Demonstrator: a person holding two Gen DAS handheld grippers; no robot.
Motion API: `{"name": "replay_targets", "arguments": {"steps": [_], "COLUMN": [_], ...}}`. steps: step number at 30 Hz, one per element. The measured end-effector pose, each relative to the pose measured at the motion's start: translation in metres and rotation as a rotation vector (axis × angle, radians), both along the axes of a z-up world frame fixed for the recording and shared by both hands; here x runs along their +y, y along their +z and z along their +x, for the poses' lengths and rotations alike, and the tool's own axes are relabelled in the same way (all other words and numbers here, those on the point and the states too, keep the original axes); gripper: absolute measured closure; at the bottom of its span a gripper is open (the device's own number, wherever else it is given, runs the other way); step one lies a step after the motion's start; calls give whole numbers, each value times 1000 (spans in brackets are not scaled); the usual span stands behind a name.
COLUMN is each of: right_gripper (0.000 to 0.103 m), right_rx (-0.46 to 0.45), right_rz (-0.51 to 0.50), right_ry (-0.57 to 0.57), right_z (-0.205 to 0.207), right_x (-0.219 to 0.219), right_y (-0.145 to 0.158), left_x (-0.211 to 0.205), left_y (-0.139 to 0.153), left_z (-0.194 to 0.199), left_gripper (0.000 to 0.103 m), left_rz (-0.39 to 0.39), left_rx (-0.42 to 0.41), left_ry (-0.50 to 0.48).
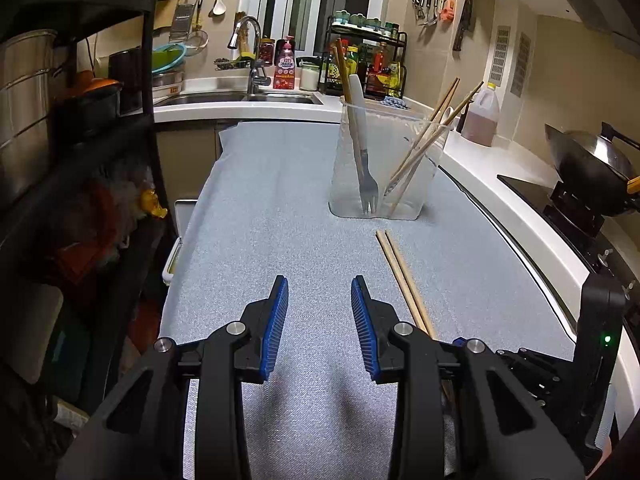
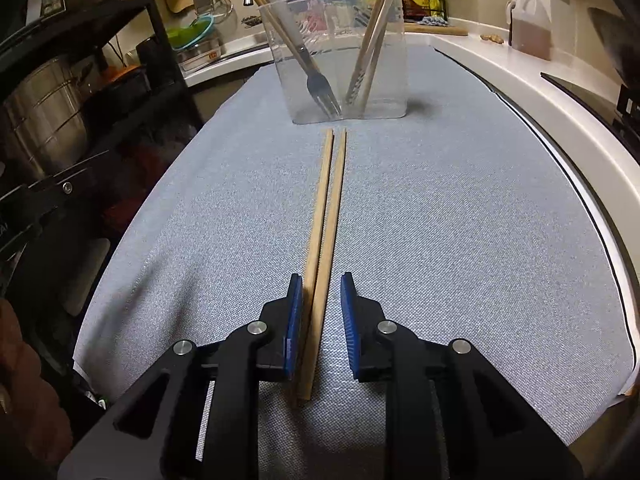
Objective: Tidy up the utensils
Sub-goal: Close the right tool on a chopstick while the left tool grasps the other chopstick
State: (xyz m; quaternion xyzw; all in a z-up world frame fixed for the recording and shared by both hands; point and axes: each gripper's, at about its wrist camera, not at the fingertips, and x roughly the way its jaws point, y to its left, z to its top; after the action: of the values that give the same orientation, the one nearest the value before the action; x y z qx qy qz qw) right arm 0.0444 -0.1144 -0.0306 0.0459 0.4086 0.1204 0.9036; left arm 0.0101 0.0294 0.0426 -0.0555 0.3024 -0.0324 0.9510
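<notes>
The right gripper (image 2: 319, 316) is spread around the near ends of 2 chopsticks (image 2: 326, 216) lying on the table (image 2: 460, 220), its left pad touching one. The left gripper (image 1: 320, 320) hangs spread and empty just beside them. Beyond, toward the table's far edge, a clear container (image 2: 348, 52) holds a fork (image 2: 320, 86) and more chopsticks.
</notes>
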Motion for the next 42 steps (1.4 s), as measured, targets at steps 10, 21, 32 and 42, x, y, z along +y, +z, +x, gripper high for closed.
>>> {"name": "replay_targets", "arguments": {"steps": [10, 21, 32, 42], "right_gripper": [81, 97, 97, 96], "right_rx": [0, -32, -60, -57], "right_rz": [-36, -122, -74, -46], "right_ry": [-4, -3, -101, -98], "right_z": [0, -9, -22, -25], "right_x": [-2, -5, -61, -78], "right_y": [-3, -3, -6, -8], "left_x": [-5, -4, -49, -108], "left_y": [-3, -6, -39, -66], "left_z": [-1, 0, 4, 12], "left_gripper": [70, 70, 70, 70], "left_rz": [7, 10, -61, 41], "left_rx": [8, 19, 112, 164], "left_ry": [-13, -18, -131, -169]}}
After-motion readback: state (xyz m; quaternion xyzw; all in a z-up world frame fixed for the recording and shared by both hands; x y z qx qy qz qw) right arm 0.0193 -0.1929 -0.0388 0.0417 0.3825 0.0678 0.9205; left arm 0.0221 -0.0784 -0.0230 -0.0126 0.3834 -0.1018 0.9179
